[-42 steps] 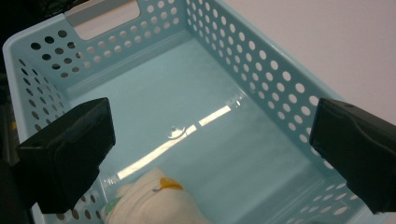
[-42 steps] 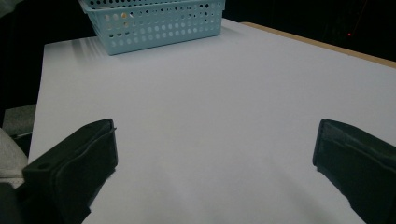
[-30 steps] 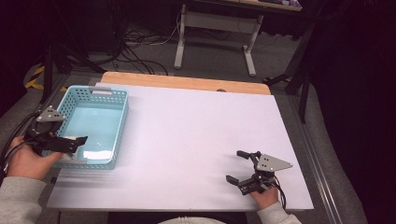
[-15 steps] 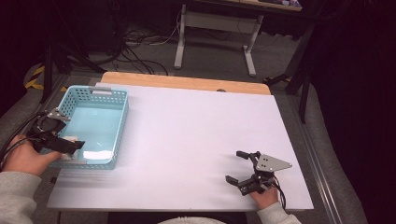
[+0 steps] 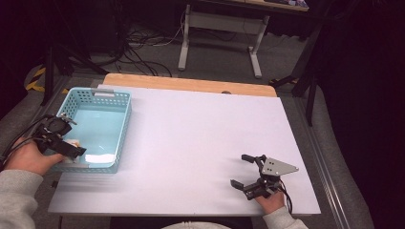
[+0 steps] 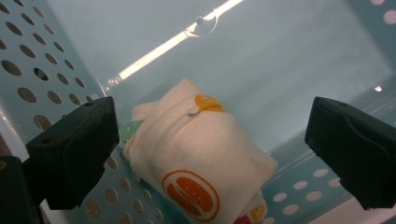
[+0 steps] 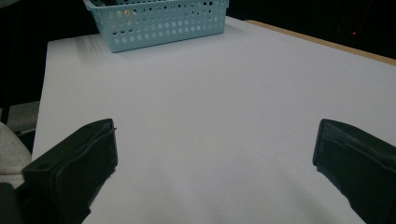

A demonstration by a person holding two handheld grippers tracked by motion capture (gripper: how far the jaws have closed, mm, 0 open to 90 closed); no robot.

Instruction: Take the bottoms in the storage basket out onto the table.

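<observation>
A light blue perforated basket [image 5: 123, 113] stands at the table's left side. Inside it, against the near left wall, lies a folded white cloth [image 6: 196, 149] printed with orange burger shapes. My left gripper [image 6: 210, 154] hangs open just above the cloth, its jaws wide apart on either side without touching it; in the high view the left gripper [image 5: 64, 145] reaches over the basket's left rim. My right gripper [image 5: 246, 171] rests open near the table's front right, nothing between its jaws; the right gripper [image 7: 210, 172] faces the basket [image 7: 159, 21] across the bare white tabletop.
The white table surface [image 5: 200, 143] spreads between basket and right gripper, with a wooden strip [image 5: 191, 84] along its far edge. Cables and white desk legs [image 5: 184, 43] stand on the floor beyond the table. A dark chair stands at the far right.
My left gripper has drawn back toward the basket's near left corner and lowered slightly inside it. The right gripper has stayed still.
</observation>
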